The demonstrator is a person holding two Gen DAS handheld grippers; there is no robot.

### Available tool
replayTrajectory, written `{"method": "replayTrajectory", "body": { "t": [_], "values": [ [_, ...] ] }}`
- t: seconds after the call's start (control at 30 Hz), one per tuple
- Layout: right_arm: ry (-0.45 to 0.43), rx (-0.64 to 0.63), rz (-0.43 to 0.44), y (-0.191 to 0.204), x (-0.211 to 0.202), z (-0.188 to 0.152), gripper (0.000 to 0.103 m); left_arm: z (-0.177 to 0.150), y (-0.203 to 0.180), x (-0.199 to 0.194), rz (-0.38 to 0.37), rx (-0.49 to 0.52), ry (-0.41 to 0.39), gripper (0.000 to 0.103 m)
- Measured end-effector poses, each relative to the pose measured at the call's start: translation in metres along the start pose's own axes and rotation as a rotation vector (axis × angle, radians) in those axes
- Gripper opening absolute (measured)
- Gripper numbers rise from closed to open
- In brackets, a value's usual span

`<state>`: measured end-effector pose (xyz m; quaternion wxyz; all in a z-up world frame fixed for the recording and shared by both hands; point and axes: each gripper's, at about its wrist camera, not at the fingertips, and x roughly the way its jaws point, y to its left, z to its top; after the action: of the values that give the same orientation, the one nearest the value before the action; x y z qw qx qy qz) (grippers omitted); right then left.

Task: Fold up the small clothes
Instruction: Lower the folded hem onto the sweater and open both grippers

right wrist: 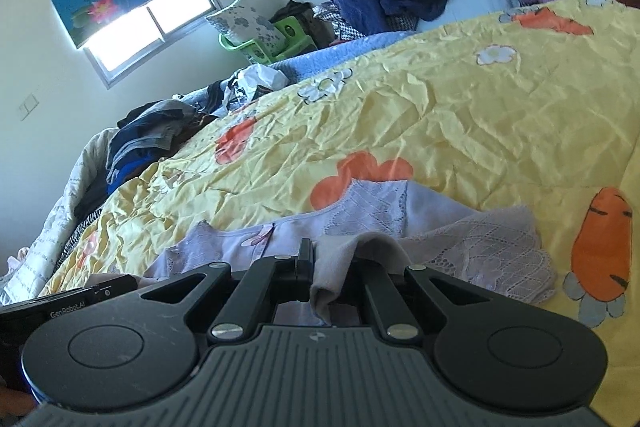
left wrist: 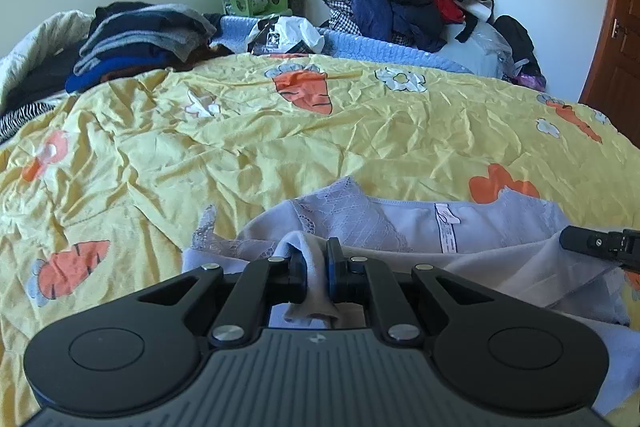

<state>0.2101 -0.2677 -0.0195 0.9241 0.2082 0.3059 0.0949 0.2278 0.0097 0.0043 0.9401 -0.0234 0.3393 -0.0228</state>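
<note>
On the bed (left wrist: 280,139), each tool, left tool (left wrist: 317,273) and right tool (right wrist: 332,273), pinches the lavender underwear's (left wrist: 400,223) near edge, apparently to fold it forward.

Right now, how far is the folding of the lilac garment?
Done: nothing looks folded yet; the lilac garment lies spread on the yellow sheet. In hand: left gripper and right gripper each pinch its near edge. Left: folding it over.

Both hand-held grippers (left wrist: 316,267) (right wrist: 332,267) clamped shut
</note>
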Motion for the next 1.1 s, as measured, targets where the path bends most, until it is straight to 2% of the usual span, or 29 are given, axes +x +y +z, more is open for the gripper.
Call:
{"method": "replayTrajectory", "body": {
  "t": [0.3,0.33,0.47,0.6,0.7,0.83,0.93,1.03,1.1],
  "values": [
    [0.053,0.037,-0.003,-0.008,0.020,0.012,0.008,0.003,0.008,0.023,-0.046,-0.040,0.077,0.009],
    [0.067,0.053,0.001,-0.010,0.024,0.014,0.015,0.004,0.010,0.024,-0.053,-0.053,0.082,0.009],
    [0.107,0.144,0.035,-0.023,0.032,0.019,0.014,0.008,0.018,0.030,-0.093,-0.098,0.118,0.009],
    [0.145,0.221,0.072,-0.033,0.039,0.025,0.016,0.014,0.031,0.036,-0.165,-0.182,0.181,0.009],
    [0.200,0.312,0.136,-0.043,0.043,0.029,0.032,0.020,0.037,0.036,-0.183,-0.209,0.190,0.009],
    [0.187,0.302,0.130,-0.044,0.044,0.040,0.032,0.029,0.038,0.042,-0.190,-0.257,0.196,0.009],
    [0.187,0.348,0.136,-0.048,0.054,0.046,0.032,0.033,0.043,0.047,-0.219,-0.351,0.210,0.010],
    [0.177,0.380,0.115,-0.053,0.064,0.048,0.033,0.032,0.055,0.058,-0.229,-0.476,0.278,0.020],
    [0.146,0.350,0.070,-0.053,0.066,0.050,0.035,0.032,0.059,0.059,-0.225,-0.499,0.284,0.021]
  ]
}}
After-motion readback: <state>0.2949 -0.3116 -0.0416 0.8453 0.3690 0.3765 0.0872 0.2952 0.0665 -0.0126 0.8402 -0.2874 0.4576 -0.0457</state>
